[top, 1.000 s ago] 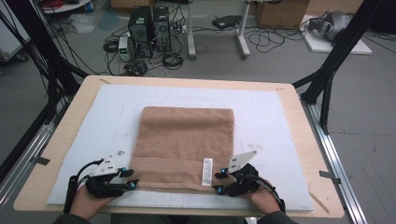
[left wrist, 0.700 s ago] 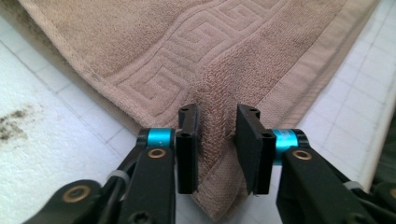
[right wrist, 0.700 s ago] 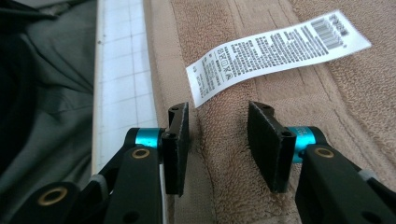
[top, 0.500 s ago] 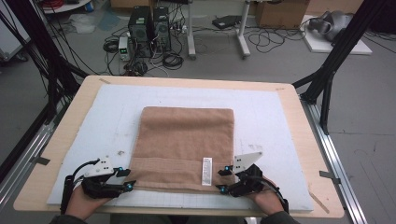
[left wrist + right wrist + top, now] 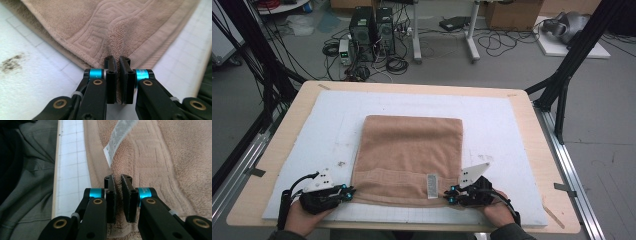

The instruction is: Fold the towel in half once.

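Both tongs clamped on towel (image 5: 409, 157): left gripper (image 5: 346, 192) and right gripper (image 5: 451, 195), jaws just closing, pinching near corners at lower centre of frame on white mat (image 5: 502, 125); soft, light, floppy, so grabbing thick hemmed corners best.

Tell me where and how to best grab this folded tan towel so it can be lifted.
By its two near corners, coming in low from the near edge. The towel lies flat, so only its hemmed border gives the jaws something to pinch. The left gripper and the right gripper have just closed on those corners, with the cloth bunched between their pads.
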`<state>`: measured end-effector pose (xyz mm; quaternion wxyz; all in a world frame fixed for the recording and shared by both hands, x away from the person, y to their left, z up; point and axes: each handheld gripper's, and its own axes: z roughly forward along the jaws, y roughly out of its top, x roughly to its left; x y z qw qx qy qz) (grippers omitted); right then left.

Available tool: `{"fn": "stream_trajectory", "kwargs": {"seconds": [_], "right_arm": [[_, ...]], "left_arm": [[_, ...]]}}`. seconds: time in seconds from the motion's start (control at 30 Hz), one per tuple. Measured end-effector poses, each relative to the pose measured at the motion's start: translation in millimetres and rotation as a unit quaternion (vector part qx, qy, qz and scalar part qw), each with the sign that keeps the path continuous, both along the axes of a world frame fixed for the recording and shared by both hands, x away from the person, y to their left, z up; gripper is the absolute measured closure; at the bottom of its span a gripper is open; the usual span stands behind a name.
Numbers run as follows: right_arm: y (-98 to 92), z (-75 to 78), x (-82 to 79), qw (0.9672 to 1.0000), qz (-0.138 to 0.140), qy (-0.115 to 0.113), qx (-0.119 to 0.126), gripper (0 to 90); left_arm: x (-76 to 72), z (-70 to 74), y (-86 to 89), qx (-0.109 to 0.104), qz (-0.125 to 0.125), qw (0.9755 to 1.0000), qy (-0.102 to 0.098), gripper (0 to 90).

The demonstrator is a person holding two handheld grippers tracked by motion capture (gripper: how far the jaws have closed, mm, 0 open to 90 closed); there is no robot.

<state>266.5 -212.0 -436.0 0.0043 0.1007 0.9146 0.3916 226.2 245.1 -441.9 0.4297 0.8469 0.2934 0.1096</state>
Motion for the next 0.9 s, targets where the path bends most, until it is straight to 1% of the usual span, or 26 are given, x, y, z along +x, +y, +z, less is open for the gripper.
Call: {"fn": "stream_trajectory", "kwargs": {"seconds": [0.03, 0.1, 0.17, 0.2, 0.23, 0.27, 0.3, 0.33, 0.37, 0.4, 0.43, 0.47, 0.5, 0.53, 0.57, 0.6, 0.63, 0.67, 0.7, 0.73, 0.77, 0.8, 0.83, 0.87, 0.9], "right_arm": [[-1.7, 2.1, -0.8, 1.0, 0.001, 0.0, 0.006, 83.5], [-6.4, 6.9, -3.5, 0.9996, 0.011, 0.013, 0.022, 83.4], [-10.1, 9.3, -7.3, 0.9994, 0.018, 0.02, 0.02, 82.7], [-11.0, 8.1, -9.2, 0.9991, 0.022, 0.032, 0.017, 81.1], [-11.1, 6.1, -9.8, 0.9988, 0.026, 0.04, 0.014, 77.1], [-11.3, 5.3, -9.5, 0.9985, 0.028, 0.045, 0.013, 68.8], [-12.1, 6.1, -9.3, 0.9982, 0.02, 0.052, 0.023, 60.5], [-13.6, 9.2, -8.0, 0.9979, 0.013, 0.052, 0.037, 57.0], [-15.9, 13.8, -6.1, 0.9975, 0.007, 0.047, 0.052, 52.8], [-18.0, 18.6, -2.8, 0.9973, -0.007, 0.037, 0.063, 47.7], [-19.2, 22.3, 1.1, 0.997, -0.022, 0.032, 0.067, 46.8], [-21.0, 27.8, 10.2, 0.997, -0.039, 0.023, 0.063, 46.8], [-21.7, 30.9, 16.6, 0.9968, -0.054, 0.012, 0.059, 46.7], [-22.2, 35.0, 29.5, 0.9954, -0.076, 0.005, 0.058, 46.3], [-22.3, 37.8, 41.2, 0.9944, -0.09, 0.003, 0.056, 46.0], [-22.6, 40.4, 53.5, 0.9929, -0.106, -0.003, 0.054, 45.6], [-23.3, 42.8, 65.7, 0.9905, -0.126, -0.011, 0.054, 45.6], [-24.2, 45.1, 77.5, 0.9885, -0.14, -0.01, 0.056, 45.5], [-24.8, 46.8, 89.6, 0.9856, -0.158, -0.016, 0.059, 44.6], [-24.8, 48.0, 100.8, 0.9833, -0.171, -0.015, 0.06, 44.6], [-24.4, 48.1, 108.6, 0.982, -0.179, -0.019, 0.056, 44.6], [-22.7, 47.0, 120.1, 0.9798, -0.193, -0.025, 0.047, 44.6], [-21.0, 45.5, 128.3, 0.9789, -0.198, -0.029, 0.04, 45.1], [-19.7, 44.2, 133.3, 0.978, -0.203, -0.033, 0.034, 45.7], [-17.6, 42.2, 139.1, 0.976, -0.213, -0.038, 0.025, 45.8]], "left_arm": [[-3.2, 2.1, 1.3, -0.002, -0.003, 1.0, 0.0, 85.3], [-10.6, 5.5, 2.8, -0.013, -0.015, 0.9998, 0.007, 85.4], [-20.4, 7.6, 1.1, -0.011, -0.029, 0.9995, 0.006, 85.4], [-23.6, 7.4, -0.3, -0.008, -0.032, 0.9994, 0.007, 85.4], [-25.0, 7.4, -0.5, -0.006, -0.034, 0.9994, 0.007, 85.3], [-26.1, 7.5, 0.1, -0.012, -0.033, 0.9994, 0.005, 84.8], [-25.3, 8.6, 2.1, -0.023, -0.034, 0.9991, 0.007, 82.4], [-23.1, 10.5, 4.1, -0.036, -0.03, 0.9988, 0.011, 76.6], [-19.8, 13.2, 5.9, -0.042, -0.024, 0.9988, 0.011, 67.6], [-17.1, 15.5, 6.9, -0.046, -0.018, 0.9987, 0.008, 60.6], [-10.1, 19.6, 8.9, -0.05, -0.012, 0.9987, 0.0, 57.8], [-4.7, 21.9, 9.4, -0.052, -0.007, 0.9986, -0.001, 55.3], [6.7, 25.7, 9.8, -0.051, 0.006, 0.9987, -0.004, 52.9], [17.9, 28.6, 10.1, -0.056, 0.015, 0.9983, -0.004, 51.3], [30.0, 31.3, 10.4, -0.06, 0.023, 0.9979, -0.006, 51.1], [42.2, 33.0, 10.8, -0.071, 0.039, 0.9967, -0.007, 51.2], [55.5, 35.1, 10.3, -0.078, 0.055, 0.9954, -0.004, 51.3], [67.9, 37.1, 8.4, -0.074, 0.065, 0.995, -0.01, 51.2], [79.6, 39.3, 5.6, -0.06, 0.077, 0.995, -0.02, 52.1], [88.2, 40.1, 3.2, -0.056, 0.086, 0.9943, -0.029, 52.9], [103.2, 40.9, -0.2, -0.058, 0.094, 0.9933, -0.032, 53.5], [115.1, 40.9, -2.4, -0.06, 0.097, 0.993, -0.031, 55.1], [122.8, 40.2, -5.1, -0.057, 0.104, 0.9923, -0.035, 56.2], [132.3, 39.0, -8.5, -0.056, 0.109, 0.9919, -0.033, 57.0], [142.7, 36.5, -12.2, -0.061, 0.107, 0.992, -0.026, 57.0]]}}
